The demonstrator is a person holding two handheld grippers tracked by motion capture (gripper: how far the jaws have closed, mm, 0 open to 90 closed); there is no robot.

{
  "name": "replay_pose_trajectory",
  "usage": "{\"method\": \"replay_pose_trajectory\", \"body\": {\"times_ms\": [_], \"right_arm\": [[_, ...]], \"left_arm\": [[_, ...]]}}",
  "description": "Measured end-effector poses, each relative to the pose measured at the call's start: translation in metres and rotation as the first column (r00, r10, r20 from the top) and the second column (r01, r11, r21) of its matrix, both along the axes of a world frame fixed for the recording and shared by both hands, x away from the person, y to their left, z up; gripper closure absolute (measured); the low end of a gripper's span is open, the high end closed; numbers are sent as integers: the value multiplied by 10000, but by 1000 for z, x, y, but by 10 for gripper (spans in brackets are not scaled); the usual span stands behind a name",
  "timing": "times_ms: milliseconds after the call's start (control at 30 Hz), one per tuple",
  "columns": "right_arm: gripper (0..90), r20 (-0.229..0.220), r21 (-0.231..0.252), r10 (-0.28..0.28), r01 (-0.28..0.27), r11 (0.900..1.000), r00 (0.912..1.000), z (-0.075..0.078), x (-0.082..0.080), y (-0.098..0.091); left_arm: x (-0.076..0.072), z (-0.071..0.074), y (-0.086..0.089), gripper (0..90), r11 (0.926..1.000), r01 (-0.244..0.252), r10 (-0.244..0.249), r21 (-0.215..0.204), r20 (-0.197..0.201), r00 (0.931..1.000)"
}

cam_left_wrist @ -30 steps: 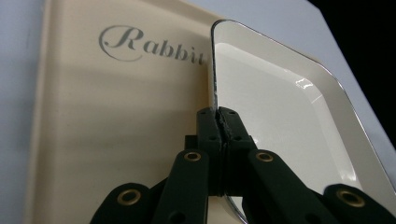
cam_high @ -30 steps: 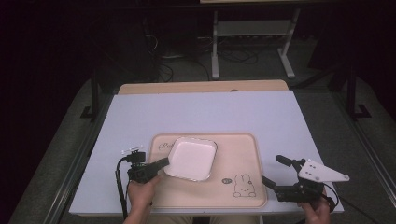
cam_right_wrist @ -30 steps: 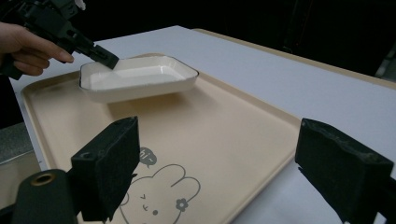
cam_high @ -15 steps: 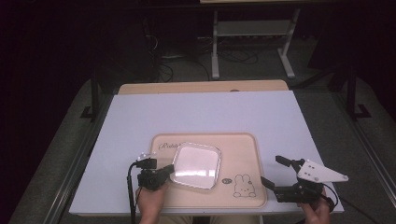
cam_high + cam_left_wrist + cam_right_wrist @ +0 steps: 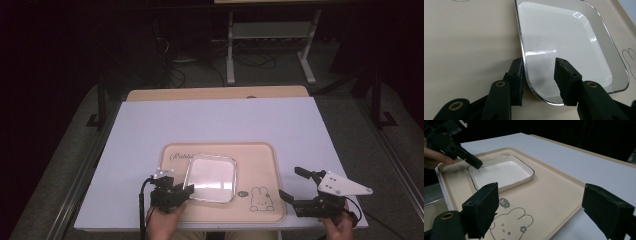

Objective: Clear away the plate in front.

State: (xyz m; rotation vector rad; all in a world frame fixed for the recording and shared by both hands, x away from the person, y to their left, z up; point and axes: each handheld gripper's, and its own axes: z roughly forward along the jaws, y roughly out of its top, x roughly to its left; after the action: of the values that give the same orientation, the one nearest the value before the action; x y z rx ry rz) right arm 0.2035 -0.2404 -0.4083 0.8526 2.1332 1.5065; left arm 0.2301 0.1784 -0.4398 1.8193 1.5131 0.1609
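A white square dish (image 5: 210, 178) with a thin dark rim lies flat on a beige tray (image 5: 255, 160) printed with a bunny (image 5: 260, 197). My left gripper (image 5: 187, 190) is at the dish's near left corner. In the left gripper view its jaws straddle the rim of the dish (image 5: 564, 40), one outside against the edge and one over the inside with a gap, so the left gripper (image 5: 539, 72) is open. My right gripper (image 5: 291, 183) stands wide open with nothing in it at the tray's near right corner. The right gripper view shows the right gripper (image 5: 541, 205), the dish (image 5: 501, 173) and the left gripper (image 5: 477, 165).
The tray sits toward the near edge of a white table top (image 5: 225, 122), which has a wooden strip (image 5: 215, 93) along its far side. A metal stand (image 5: 270, 30) and cables are on the dark floor beyond. Rails run along both table sides.
The left hand and gripper moved right and nearer with the dish, which turned and settled square on the tray. The right gripper has stayed put.
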Motion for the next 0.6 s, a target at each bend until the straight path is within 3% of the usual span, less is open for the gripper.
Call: {"method": "replay_pose_trajectory", "body": {"times_ms": [133,367,600], "right_arm": [[131,18,-44,20,-20,10000,10000,0,0,0],[131,35,-124,24,-23,9999,10000,0,-1,2],[131,135,-504,111,-104,9987,9998,1,-1,6]], "left_arm": [[-3,1,0,589,10000,87,-88,10,132,9999],[-8,2,4,648,9966,123,-104,-816,236,9997],[-11,1,7,671,9962,127,-96,-857,369,9993]]}}
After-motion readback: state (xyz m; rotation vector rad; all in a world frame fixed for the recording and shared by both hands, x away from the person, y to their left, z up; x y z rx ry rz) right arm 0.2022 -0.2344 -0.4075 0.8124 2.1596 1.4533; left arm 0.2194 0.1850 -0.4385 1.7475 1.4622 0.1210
